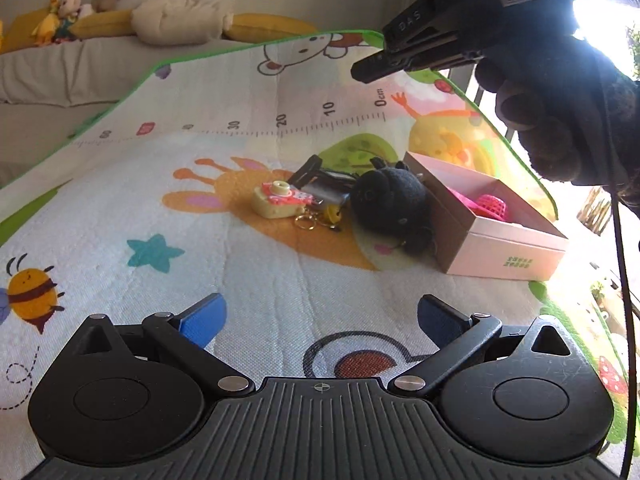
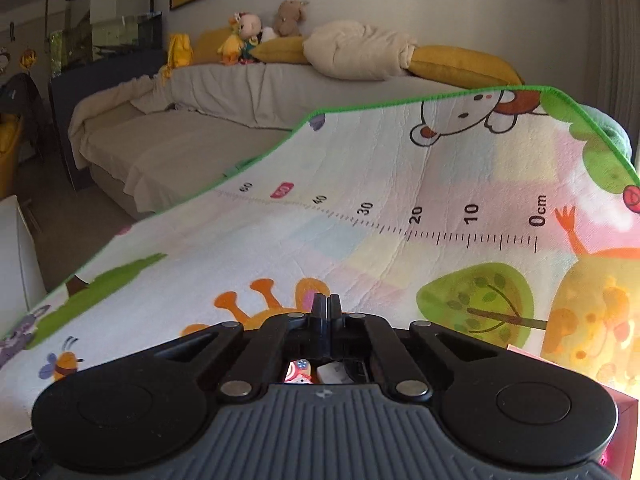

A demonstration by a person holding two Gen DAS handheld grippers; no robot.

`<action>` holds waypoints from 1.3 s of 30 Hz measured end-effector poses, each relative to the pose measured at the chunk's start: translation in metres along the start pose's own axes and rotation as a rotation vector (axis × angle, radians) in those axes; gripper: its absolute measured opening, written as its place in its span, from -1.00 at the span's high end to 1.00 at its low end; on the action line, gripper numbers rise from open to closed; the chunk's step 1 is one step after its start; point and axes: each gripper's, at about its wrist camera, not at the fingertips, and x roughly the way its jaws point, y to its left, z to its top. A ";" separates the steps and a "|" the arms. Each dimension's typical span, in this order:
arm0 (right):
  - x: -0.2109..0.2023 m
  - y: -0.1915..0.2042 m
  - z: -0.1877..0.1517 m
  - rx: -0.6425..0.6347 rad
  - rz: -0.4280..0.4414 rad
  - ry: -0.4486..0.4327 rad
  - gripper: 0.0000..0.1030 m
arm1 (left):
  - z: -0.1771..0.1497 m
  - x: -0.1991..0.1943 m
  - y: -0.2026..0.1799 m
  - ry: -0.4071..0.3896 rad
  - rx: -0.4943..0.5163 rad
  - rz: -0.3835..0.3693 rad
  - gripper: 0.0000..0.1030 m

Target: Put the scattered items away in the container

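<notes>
In the left wrist view a pink cardboard box [image 1: 516, 250] lies on the play mat with a pink mesh item [image 1: 490, 204] inside. Left of it lie a black plush toy [image 1: 390, 206], a small toy camera [image 1: 278, 199], a keyring with a yellow charm [image 1: 320, 220] and a dark flat item [image 1: 320, 184]. My left gripper [image 1: 320, 318] is open and empty, well short of the pile. My right gripper [image 1: 370, 68] hangs high above the box, jaws together. In the right wrist view its fingers [image 2: 326, 310] are shut with nothing seen between them; the box corner [image 2: 528, 354] shows at the right.
The colourful play mat [image 1: 224, 120] with a printed ruler covers the surface; its green edge runs along the left and back. Behind it stands a grey sofa [image 2: 180, 128] with yellow cushions and stuffed toys [image 2: 244, 36]. Bright window light glares at the right.
</notes>
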 end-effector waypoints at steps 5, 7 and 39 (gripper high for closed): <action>-0.022 0.011 -0.008 -0.092 -0.019 0.023 0.96 | -0.001 -0.007 -0.011 0.001 0.019 0.019 -1.00; -0.005 0.016 -0.021 -0.142 -0.075 0.071 0.67 | -0.005 -0.005 -0.011 0.016 0.019 0.035 -1.00; -0.067 0.005 -0.031 0.020 -0.015 -0.043 0.95 | -0.009 -0.031 -0.031 -0.004 0.091 0.005 -1.00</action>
